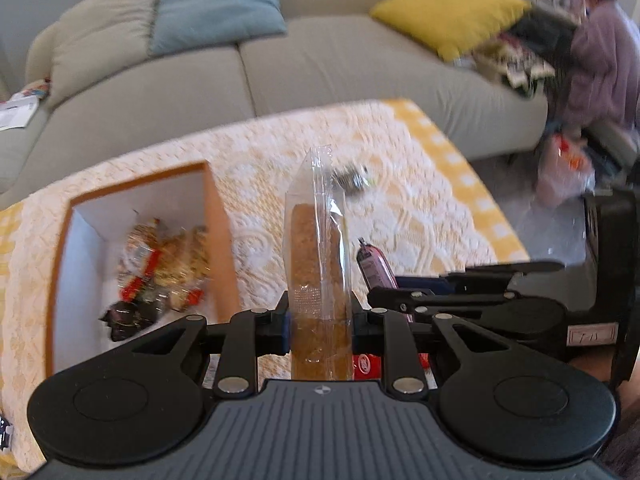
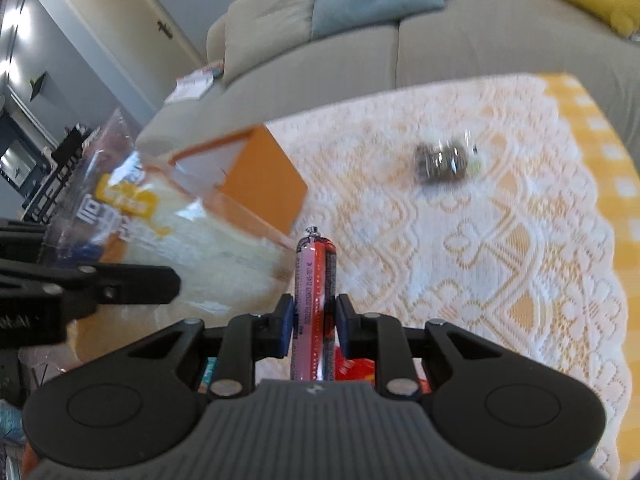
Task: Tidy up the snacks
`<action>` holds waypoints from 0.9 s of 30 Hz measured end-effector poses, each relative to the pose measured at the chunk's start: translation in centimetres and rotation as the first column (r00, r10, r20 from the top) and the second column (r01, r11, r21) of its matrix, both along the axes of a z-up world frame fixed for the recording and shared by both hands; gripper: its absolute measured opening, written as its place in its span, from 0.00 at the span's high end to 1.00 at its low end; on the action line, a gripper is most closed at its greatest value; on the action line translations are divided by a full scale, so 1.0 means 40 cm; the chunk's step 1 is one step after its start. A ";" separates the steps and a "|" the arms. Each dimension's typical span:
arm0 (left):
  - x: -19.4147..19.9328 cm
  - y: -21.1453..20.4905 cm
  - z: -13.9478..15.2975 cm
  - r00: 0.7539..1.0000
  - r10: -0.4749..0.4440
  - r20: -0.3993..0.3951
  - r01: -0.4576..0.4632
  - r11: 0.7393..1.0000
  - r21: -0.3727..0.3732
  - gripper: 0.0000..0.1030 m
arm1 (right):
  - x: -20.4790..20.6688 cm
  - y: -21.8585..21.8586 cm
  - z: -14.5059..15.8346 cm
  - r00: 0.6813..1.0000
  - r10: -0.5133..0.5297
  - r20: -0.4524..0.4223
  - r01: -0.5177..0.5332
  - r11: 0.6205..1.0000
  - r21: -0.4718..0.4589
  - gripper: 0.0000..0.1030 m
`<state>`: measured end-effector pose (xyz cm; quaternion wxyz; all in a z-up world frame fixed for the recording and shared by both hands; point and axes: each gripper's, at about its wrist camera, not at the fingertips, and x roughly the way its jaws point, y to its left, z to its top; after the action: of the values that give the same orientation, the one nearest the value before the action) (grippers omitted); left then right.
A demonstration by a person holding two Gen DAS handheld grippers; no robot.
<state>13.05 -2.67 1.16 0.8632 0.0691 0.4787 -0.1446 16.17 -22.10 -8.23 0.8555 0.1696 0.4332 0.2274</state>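
The sofa with its cushions is filling the background, and the lace-covered table is spreading below me. On the table's left the orange box is standing open, already holding several wrapped snacks. I am judging the step in hand to be the carry: both hands are holding snacks above the table, not yet over the box. My left gripper is clamping a clear packet of bread, upright between the pads. My right gripper is pinching a pink-and-red sausage stick, likewise upright. The next move is calling for swinging each item over the box opening and letting go, one hand at a time, since the two grippers are crowding each other beside the box. One small dark wrapped snack is lying well apart, awaiting collection
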 end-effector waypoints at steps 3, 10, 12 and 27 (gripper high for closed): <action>-0.016 0.050 0.051 0.999 0.035 0.042 -0.034 0.999 -0.032 0.74 | -0.025 0.028 0.048 0.999 -0.009 0.038 0.008 1.000 0.030 0.80; -0.034 0.213 0.112 0.975 0.187 0.117 -0.183 0.982 -0.048 0.74 | -0.049 0.141 0.154 0.992 0.027 0.121 -0.039 0.994 0.103 0.80; -0.029 0.261 0.101 0.964 0.240 0.111 -0.236 0.971 -0.046 0.74 | -0.040 0.188 0.171 0.990 0.067 0.127 -0.081 0.991 0.110 0.80; 0.068 0.376 -0.050 0.962 0.236 0.139 -0.261 0.945 0.198 0.74 | 0.092 0.514 0.062 0.956 0.291 0.023 -0.281 0.937 -0.209 0.81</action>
<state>15.78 12.38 -0.82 0.8879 0.1087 0.4464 0.0220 19.85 -1.56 -5.74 0.8374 0.0105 0.4512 0.3083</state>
